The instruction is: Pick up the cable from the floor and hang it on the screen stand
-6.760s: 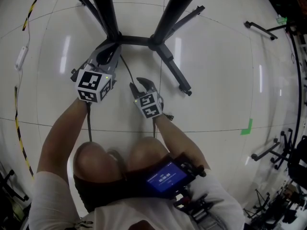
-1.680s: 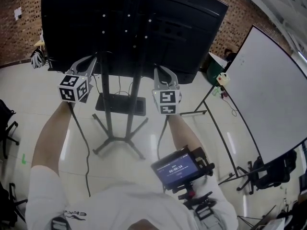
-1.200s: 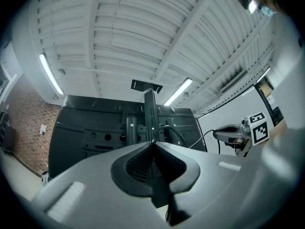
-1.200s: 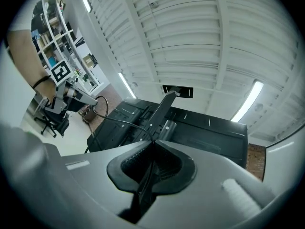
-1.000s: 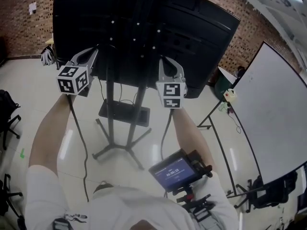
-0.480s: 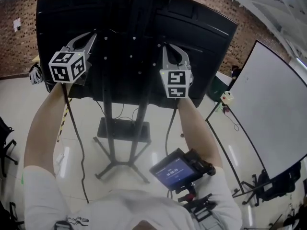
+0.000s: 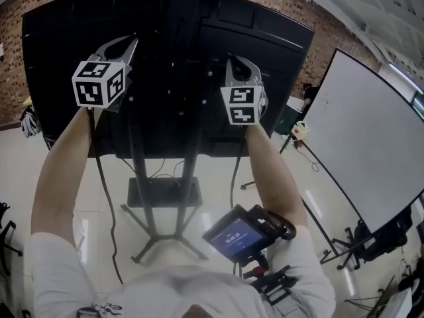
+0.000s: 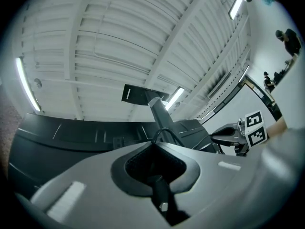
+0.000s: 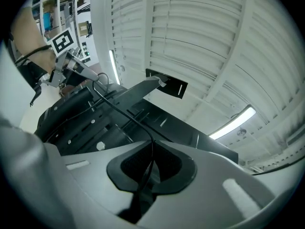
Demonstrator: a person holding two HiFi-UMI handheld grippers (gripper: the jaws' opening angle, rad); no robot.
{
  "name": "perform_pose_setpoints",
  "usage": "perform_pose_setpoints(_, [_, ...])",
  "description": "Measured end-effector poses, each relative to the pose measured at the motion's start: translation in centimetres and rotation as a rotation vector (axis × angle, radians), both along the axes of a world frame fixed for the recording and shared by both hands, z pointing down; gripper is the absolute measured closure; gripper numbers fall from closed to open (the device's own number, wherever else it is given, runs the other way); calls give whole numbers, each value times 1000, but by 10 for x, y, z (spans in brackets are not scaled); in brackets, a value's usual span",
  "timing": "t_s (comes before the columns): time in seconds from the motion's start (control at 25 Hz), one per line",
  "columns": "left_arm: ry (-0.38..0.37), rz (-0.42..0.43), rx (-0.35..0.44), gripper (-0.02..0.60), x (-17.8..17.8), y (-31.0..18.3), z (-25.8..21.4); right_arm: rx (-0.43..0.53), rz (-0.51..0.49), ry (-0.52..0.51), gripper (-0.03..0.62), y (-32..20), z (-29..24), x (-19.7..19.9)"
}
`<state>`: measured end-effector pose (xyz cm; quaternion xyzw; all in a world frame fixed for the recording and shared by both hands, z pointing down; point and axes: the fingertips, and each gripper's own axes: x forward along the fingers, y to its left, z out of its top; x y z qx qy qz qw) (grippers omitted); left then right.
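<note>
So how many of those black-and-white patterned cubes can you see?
2. One cube sits on the left gripper, the other on the right gripper, both held up before the screen. None seems hidden.

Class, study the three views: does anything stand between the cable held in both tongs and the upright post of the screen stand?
Nothing visible does. The cable runs between the left tongs and right tongs, close to the back of the screen, with only open air between it and the post.
</note>
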<state>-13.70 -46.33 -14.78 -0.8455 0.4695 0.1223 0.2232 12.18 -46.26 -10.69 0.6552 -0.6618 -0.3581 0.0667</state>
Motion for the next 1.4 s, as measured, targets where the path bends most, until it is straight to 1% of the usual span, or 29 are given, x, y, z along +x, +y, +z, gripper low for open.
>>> perform_pose_setpoints(0.08, [5,0,4,565,9,-4,-2,-24,17,7,563,-9,2,9])
perform_pose_setpoints(0.24, [-13,-8,25,565,25,-3,-5,-53,45,24,563,-18,1,24])
perform_pose_setpoints(0.36, [-15,-41,21,565,33,-3,-7,-62,87,65,565,-21,1,30])
perform_pose_setpoints(0.48, [-23,-73,-2,565,40,-5,-3,-75,132,110,565,-25,4,36])
perform_pose_setpoints(0.64, [-54,-149,-8,565,47,-10,0,-99,170,168,565,-29,7,41])
perform_pose_setpoints(0.84, [-62,-201,-23,565,56,-12,3,-145,212,202,565,-34,12,48])
perform_pose_setpoints(0.96, [-82,-222,-13,565,65,-12,8,-169,230,223,565,-36,19,54])
perform_pose_setpoints(1.2, [-71,-232,-32,566,74,-15,21,-167,249,261,565,-31,28,61])
perform_pose_setpoints(1.4, [-58,-228,-47,566,82,-18,26,-191,264,283,565,-31,37,67])
